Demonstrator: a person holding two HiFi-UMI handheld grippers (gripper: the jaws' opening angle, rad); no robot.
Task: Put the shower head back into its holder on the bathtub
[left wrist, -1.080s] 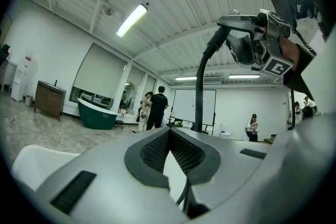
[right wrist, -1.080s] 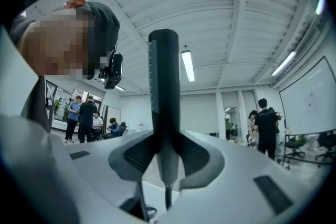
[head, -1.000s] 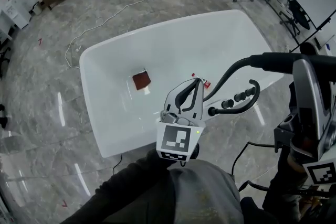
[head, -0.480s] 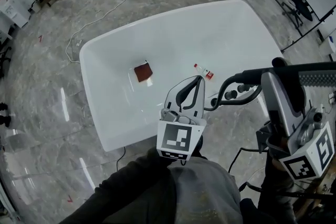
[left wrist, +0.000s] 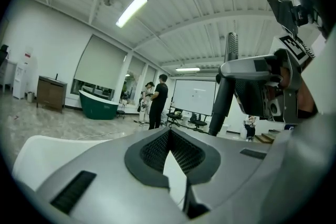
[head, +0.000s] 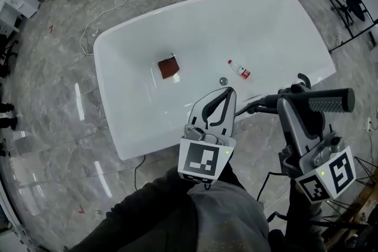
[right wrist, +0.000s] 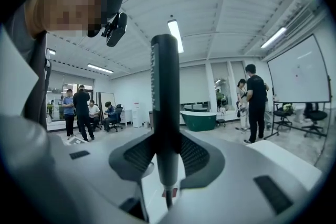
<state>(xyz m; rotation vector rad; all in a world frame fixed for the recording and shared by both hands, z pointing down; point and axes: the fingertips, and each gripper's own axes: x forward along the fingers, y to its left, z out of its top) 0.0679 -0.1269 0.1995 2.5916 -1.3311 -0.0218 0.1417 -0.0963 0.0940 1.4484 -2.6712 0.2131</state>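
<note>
Tub (head: 127, 127) w/ shower head (head: 328, 101) nr rim

No writing can be read anywhere in view.

Bathtub (head: 266, 20): white. Inside it: square pad (head: 169, 68), dark red-brown; small bottle (head: 240, 69), white and red. Around it: floor (head: 47, 103), grey marbled. At its rim: shower head (head: 322, 100), black. Left gripper (head: 226, 92), right gripper (head: 288, 104): grey, with black-and-white marker squares.
</note>
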